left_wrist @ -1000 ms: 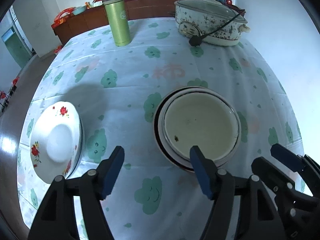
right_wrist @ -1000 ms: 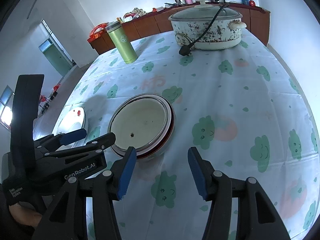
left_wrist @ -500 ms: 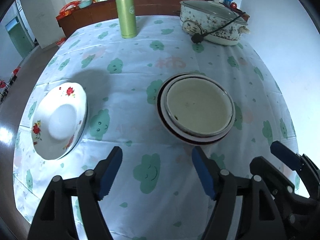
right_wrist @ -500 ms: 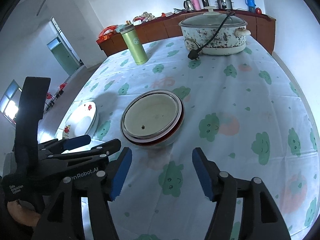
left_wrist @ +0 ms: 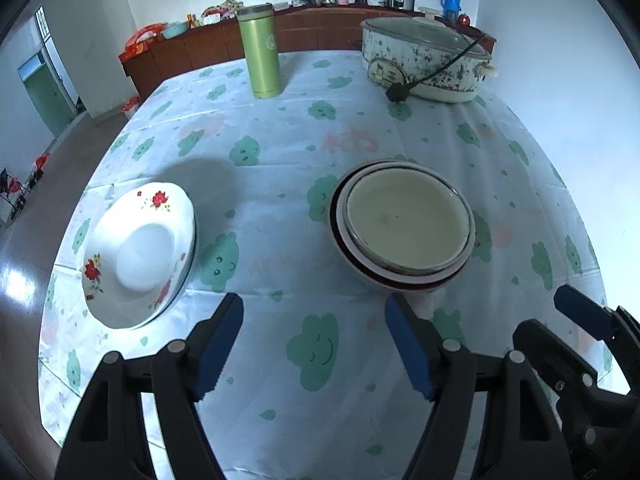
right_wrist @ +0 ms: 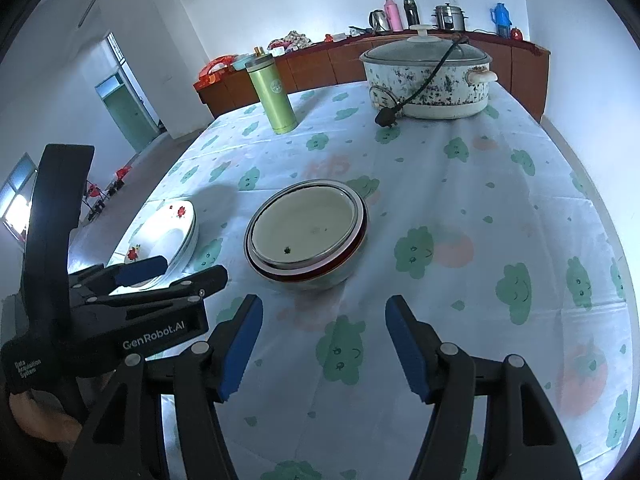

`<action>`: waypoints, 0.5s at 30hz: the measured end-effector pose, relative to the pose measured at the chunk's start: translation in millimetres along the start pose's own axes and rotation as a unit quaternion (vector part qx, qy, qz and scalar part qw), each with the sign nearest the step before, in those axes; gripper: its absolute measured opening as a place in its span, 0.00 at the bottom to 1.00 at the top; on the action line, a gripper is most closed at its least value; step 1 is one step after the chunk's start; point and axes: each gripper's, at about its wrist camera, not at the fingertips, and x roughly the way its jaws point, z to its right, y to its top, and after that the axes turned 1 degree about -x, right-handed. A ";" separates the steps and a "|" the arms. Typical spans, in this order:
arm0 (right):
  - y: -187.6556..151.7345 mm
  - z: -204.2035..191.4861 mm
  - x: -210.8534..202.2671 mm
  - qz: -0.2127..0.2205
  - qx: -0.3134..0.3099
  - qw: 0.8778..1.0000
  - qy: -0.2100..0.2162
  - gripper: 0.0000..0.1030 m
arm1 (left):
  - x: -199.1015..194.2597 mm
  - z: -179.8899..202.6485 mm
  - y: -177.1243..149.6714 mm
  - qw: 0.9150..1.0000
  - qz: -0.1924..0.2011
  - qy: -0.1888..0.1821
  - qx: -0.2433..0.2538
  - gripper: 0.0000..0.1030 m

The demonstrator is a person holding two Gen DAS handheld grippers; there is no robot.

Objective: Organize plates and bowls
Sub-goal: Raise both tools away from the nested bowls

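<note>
A stack of nested enamel bowls (left_wrist: 404,228) (right_wrist: 306,232), cream inside with a red rim below, sits mid-table. Stacked white plates with red flowers (left_wrist: 140,248) (right_wrist: 172,232) rest near the table's left edge. My left gripper (left_wrist: 313,308) hovers open over the cloth, nearer than the bowls and plates, with nothing between its blue pads. My right gripper (right_wrist: 324,306) is open too, just short of the bowls, holding nothing. Each shows in the other's view: the right gripper (left_wrist: 580,312) at the lower right, the left gripper (right_wrist: 180,272) at the left, in front of the plates.
A green flask (left_wrist: 262,56) (right_wrist: 276,100) stands at the back left. An electric pot (left_wrist: 424,60) (right_wrist: 428,76) with a loose plug (right_wrist: 386,116) sits at the back right. A sideboard (right_wrist: 344,60) with kettles runs behind. The cloud-print tablecloth (right_wrist: 480,208) covers the table.
Both grippers have drawn back from the bowl stack toward the near edge. The left fingertip no longer overlaps the bowl rim. The right jaws stand a little wider.
</note>
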 end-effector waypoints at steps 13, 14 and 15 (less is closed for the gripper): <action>1.3 0.4 3.6 0.003 0.001 1.000 0.004 0.64 | 7.3 -4.6 4.6 1.000 0.010 0.007 0.004 0.72; 2.0 0.4 4.6 0.003 0.000 1.000 0.004 0.64 | 9.0 -5.4 5.1 1.000 0.010 0.007 0.002 0.72; 2.8 0.6 6.0 0.003 0.000 1.000 0.003 0.64 | 10.2 -5.2 5.4 1.000 0.009 0.007 0.001 0.72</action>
